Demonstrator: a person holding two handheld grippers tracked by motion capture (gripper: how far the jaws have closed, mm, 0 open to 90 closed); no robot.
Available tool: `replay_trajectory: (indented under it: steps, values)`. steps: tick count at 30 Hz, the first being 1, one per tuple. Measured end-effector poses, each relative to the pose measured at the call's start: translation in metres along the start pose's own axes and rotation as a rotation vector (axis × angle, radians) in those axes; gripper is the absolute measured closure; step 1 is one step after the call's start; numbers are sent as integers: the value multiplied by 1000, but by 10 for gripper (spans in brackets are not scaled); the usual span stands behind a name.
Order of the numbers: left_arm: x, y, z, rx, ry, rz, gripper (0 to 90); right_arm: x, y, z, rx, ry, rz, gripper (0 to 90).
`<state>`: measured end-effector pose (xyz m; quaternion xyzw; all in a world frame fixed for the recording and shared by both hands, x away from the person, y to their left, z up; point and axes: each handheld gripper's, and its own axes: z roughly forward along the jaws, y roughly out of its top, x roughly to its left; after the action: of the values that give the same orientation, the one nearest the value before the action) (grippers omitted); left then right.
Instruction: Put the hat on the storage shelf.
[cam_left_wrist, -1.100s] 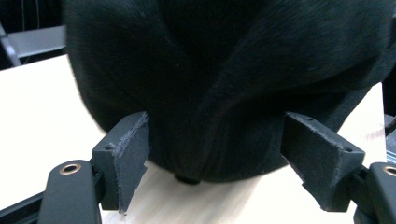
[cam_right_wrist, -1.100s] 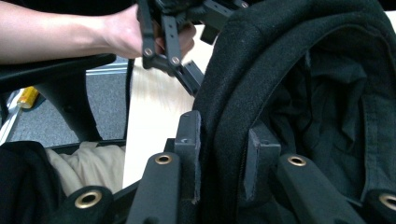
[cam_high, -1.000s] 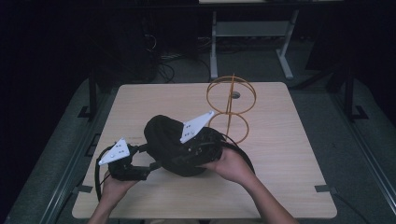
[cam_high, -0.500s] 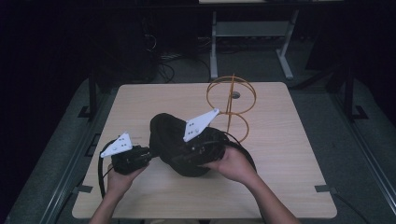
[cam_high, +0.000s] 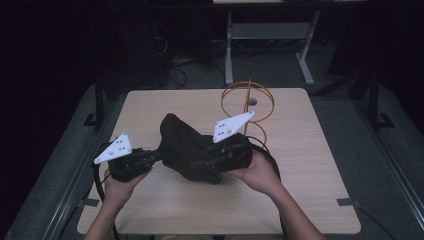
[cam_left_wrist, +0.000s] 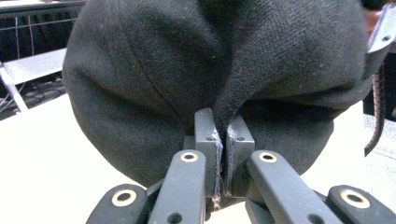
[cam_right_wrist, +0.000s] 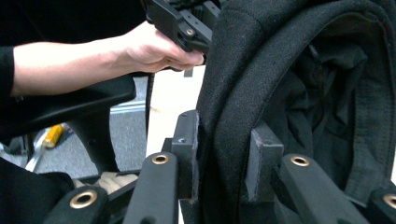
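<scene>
Light wood table (cam_high: 310, 150) is seen from above, set on a dark floor, with a white-legged bench frame (cam_high: 270, 35) behind its far edge.

Black fabric cap (cam_high: 185, 145) is held up over the table centre, slightly left of middle, between the two grippers. Coarse knit-like weave and a seam are seen in the left gripper view (cam_left_wrist: 154, 70); the open inside with a sewn band is seen in the right gripper view (cam_right_wrist: 327, 93).

Gold wire stand (cam_high: 247, 102), made of stacked rings, is placed upright at the far centre-right of the table, just behind the cap and right gripper.

Right gripper (cam_high: 220, 157) is held at the cap's right side by the right hand (cam_high: 257, 172). Its jaws are clamped across the cap's thick rim, one jaw on each side of the fabric (cam_right_wrist: 224, 163).

Left gripper (cam_high: 150, 159) is held near the table's left edge by the left hand (cam_high: 117, 185). Its jaws are pinched on a fold of the cap's fabric, pads nearly touching (cam_left_wrist: 222, 158). The left hand is also seen far off in the right gripper view (cam_right_wrist: 154, 46).

Grey three-cornered plates are seen on top of both grippers.
</scene>
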<state>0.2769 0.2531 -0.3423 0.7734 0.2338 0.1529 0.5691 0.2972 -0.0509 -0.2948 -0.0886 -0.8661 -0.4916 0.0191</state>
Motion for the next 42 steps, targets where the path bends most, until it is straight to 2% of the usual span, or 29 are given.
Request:
replay_trajectory:
  steps: [4,5,8,9,10,14,15,17,22,26,29,31,35,39,42]
  values:
    - [-3,14,-3,20,10,39,869,-1,-2,-5,-23,2,12,677]
    - [-3,21,-4,18,8,45,870,-2,-2,-8,-38,-1,15,671]
    - [-3,28,-6,16,9,52,870,-4,-2,-10,-62,0,10,659]
    - [-3,35,-7,20,14,64,870,-4,-2,-13,-77,-2,20,634]
    - [-3,35,-7,20,14,64,871,-4,-2,-13,-77,-2,20,634]
    - [-5,50,-7,37,22,92,872,-5,-3,-16,-92,-13,24,532]
    - [-5,54,-7,48,23,103,873,-5,-5,-18,-92,-26,25,480]
    - [-7,59,-5,63,27,112,872,-5,-7,-20,-96,-36,28,451]
    - [-8,63,-1,100,25,125,873,-6,-23,-29,-129,-67,54,367]
    - [-6,63,-2,102,18,111,873,-8,-36,-38,-141,-93,75,331]
    - [-3,66,-3,105,19,102,872,-10,-54,-49,-122,-131,98,308]
    - [-2,68,-4,101,18,99,873,-10,-59,-52,-121,-145,102,307]
    - [0,77,-2,101,19,108,873,-12,-80,-66,-107,-206,123,297]
    - [3,84,1,104,18,104,873,-16,-106,-78,-88,-264,166,289]
    - [6,88,4,103,19,97,872,-18,-116,-83,-79,-280,185,289]
